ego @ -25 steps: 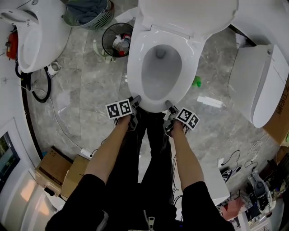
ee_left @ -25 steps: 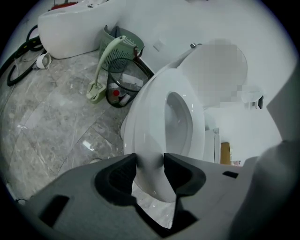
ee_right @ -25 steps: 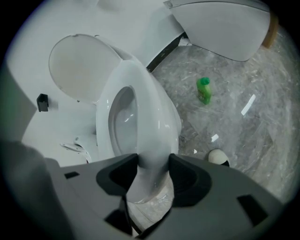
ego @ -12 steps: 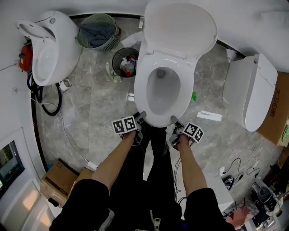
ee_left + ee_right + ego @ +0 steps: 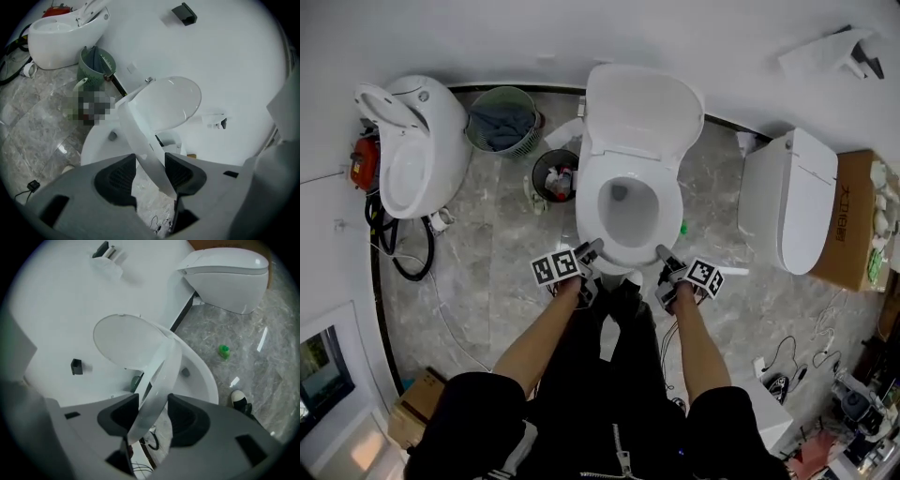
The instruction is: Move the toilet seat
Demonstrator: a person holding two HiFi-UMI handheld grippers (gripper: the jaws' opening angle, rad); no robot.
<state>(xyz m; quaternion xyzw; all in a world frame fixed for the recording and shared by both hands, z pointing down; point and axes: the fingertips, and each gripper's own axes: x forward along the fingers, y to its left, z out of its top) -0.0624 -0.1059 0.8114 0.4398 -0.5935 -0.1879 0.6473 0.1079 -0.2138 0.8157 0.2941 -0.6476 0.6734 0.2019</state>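
A person is standing over a white toilet on a grey marble floor, holding a two-jaw tool in each hand. The toilet seat (image 5: 586, 216) is sitting raised a little off the bowl (image 5: 101, 140), tilted up at its front edge, with the lid (image 5: 642, 108) leaning back against the wall behind it. The left tool (image 5: 592, 248) is pinching the front left of the seat ring, its jaws drawn in so the thin white rim is running slantwise between the ribbed pads. The right tool (image 5: 662, 253) is gripping the front right of the ring the same way, jaws narrowed onto the rim. The seat is looking like rigid, glossy moulded plastic: probably light for its size, stiff enough not to bend, but slick, so it could be sliding out of a shallow pinch. Holding the front rim on both sides, well apart, seems the sensible grip, since the seat is presumably swinging on a hinge at the back. That hinge is hiding under the seat and lid in every view. How firmly the pads are pressing cannot be judged. The person's arms and legs are covering the floor just in front of the bowl.
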